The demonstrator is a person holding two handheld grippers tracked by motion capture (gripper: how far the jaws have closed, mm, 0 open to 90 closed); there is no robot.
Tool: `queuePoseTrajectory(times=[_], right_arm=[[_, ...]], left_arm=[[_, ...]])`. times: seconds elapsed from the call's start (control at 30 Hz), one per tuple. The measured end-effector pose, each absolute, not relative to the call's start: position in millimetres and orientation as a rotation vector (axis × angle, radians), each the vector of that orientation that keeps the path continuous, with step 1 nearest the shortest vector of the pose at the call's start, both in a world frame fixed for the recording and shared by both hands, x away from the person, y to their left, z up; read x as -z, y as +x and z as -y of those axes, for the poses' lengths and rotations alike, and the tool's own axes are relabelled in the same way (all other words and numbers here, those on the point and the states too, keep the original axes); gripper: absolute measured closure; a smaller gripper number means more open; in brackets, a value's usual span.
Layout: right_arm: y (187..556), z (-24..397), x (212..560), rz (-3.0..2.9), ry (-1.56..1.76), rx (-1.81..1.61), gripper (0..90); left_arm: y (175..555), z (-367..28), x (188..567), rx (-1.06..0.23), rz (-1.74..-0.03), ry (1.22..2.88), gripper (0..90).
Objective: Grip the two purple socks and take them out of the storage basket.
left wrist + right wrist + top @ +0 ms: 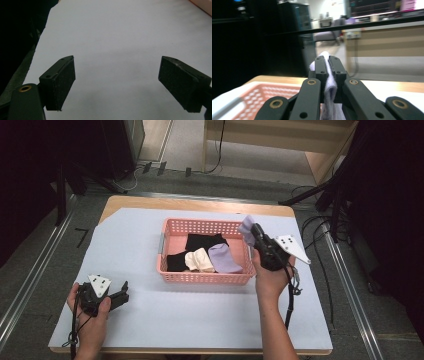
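A pink basket (170, 228) stands at the middle of the white table cover and holds black socks (202, 241), a cream sock (198, 260) and a lavender sock (223, 258). My right gripper (253, 231) is raised over the basket's right rim, shut on another lavender sock (246, 228); in the right gripper view that sock (329, 85) is pinched between the jaws and sticks out past their tips, with the basket (249, 97) below. My left gripper (123, 291) rests low at the front left, open, and its pads (61, 82) stand far apart over bare cover.
The white cover (150, 320) spreads over the wooden table (200, 203). Cables and dark stands lie on the floor beyond the far edge and to the right. The right gripper's cable (290, 305) hangs beside the forearm.
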State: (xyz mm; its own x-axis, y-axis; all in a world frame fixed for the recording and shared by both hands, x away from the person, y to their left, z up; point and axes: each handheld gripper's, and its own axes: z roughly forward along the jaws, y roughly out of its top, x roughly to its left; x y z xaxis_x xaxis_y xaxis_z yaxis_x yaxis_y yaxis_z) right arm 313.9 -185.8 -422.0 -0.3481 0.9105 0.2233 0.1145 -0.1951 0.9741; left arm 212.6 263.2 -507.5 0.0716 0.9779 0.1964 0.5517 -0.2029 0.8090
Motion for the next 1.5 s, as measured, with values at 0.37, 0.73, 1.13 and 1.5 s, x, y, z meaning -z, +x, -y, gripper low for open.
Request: queuePoseTrajectory(times=[0.37, 0.73, 1.13, 1.5], right_arm=[[314.5, 242.4, 465.0, -1.404, 1.423, -1.421, 86.5], [315.2, 240.5, 466.9, -1.437, 1.512, -1.487, 62.1], [311.9, 166.2, 458.4, -1.71, 1.382, -1.479, 62.6], [330.8, 129.8, 471.7, -1.928, 1.492, -1.277, 65.4]], left_arm=[[212.7, -262.9, 507.6, -1.026, -1.515, 1.815, 14.9], [212.7, -263.1, 507.5, -1.021, -1.52, 1.814, 14.9], [212.7, -263.5, 507.3, -1.015, -1.518, 1.815, 14.9], [212.8, -263.9, 507.4, -1.015, -1.514, 1.813, 14.9]])
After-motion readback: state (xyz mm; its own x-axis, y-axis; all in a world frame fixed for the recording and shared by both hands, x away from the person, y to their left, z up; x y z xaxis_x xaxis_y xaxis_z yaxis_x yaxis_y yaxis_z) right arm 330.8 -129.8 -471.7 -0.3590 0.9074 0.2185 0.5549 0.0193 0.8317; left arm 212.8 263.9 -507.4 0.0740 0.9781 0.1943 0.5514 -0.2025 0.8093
